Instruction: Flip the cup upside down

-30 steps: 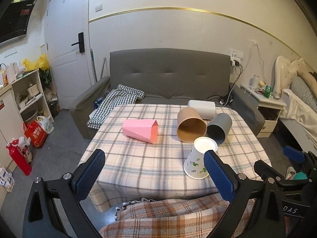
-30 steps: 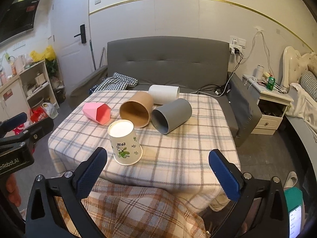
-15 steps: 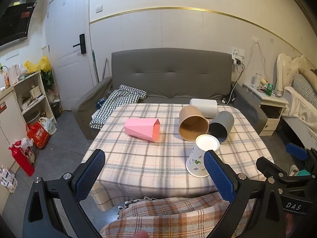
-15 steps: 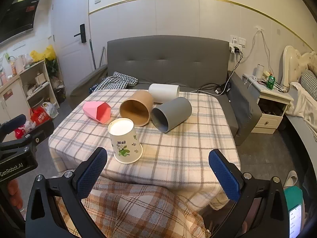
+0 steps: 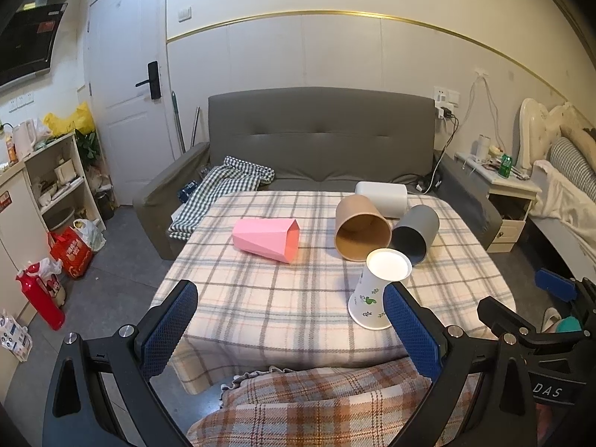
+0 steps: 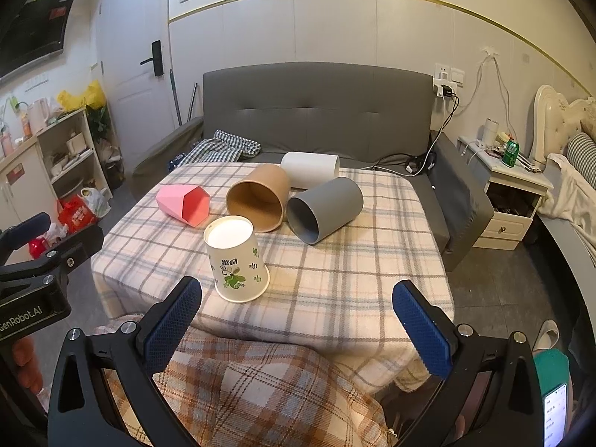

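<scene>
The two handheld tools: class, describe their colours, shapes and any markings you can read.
Both tools, the left tool and the right tool, have black angular frames with silver screws. Each carries two flat fingers faced with blue textured pads. White lettering reads "GenRobot.AI" on the left tool's body in the right wrist view, and "DAS" on the right tool's body in the left wrist view. No cables or sleeves show.
</scene>
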`<control>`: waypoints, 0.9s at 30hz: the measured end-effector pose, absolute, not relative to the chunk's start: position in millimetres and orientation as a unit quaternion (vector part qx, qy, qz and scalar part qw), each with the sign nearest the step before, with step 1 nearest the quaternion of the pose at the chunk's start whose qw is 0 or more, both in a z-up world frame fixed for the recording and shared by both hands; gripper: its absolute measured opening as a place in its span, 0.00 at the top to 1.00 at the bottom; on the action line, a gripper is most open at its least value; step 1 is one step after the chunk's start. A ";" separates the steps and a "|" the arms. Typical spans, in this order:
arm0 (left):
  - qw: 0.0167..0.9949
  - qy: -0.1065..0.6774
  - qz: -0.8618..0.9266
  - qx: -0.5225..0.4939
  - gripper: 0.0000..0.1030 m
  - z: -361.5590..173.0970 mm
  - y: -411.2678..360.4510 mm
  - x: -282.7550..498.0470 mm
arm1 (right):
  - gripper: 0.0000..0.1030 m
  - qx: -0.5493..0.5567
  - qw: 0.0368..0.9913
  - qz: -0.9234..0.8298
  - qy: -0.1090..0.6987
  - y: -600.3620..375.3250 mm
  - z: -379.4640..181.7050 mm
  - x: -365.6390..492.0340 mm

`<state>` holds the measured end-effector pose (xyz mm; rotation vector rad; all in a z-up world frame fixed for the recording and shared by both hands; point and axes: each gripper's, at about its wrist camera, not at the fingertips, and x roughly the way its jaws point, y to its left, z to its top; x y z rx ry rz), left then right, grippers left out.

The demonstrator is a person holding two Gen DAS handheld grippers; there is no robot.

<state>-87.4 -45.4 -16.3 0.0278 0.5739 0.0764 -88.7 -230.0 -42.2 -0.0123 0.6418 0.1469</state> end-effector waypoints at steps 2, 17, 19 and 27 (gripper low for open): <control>0.958 0.283 0.037 0.014 0.00 -16.4 -45.4 -87.6 | 0.00 -0.005 0.946 0.072 0.317 -229.9 -43.2 -88.5; 0.958 0.285 0.034 0.017 0.00 -17.5 -46.7 -88.3 | 0.00 -0.005 0.945 0.073 0.320 -227.9 -47.6 -87.3; 0.957 0.287 0.032 0.016 0.00 -18.4 -47.0 -89.0 | 0.00 -0.005 0.944 0.074 0.320 -227.4 -47.7 -87.6; 0.956 0.292 0.029 0.017 0.00 -22.3 -48.5 -88.6 | 0.00 -0.005 0.944 0.074 0.322 -225.7 -49.7 -88.3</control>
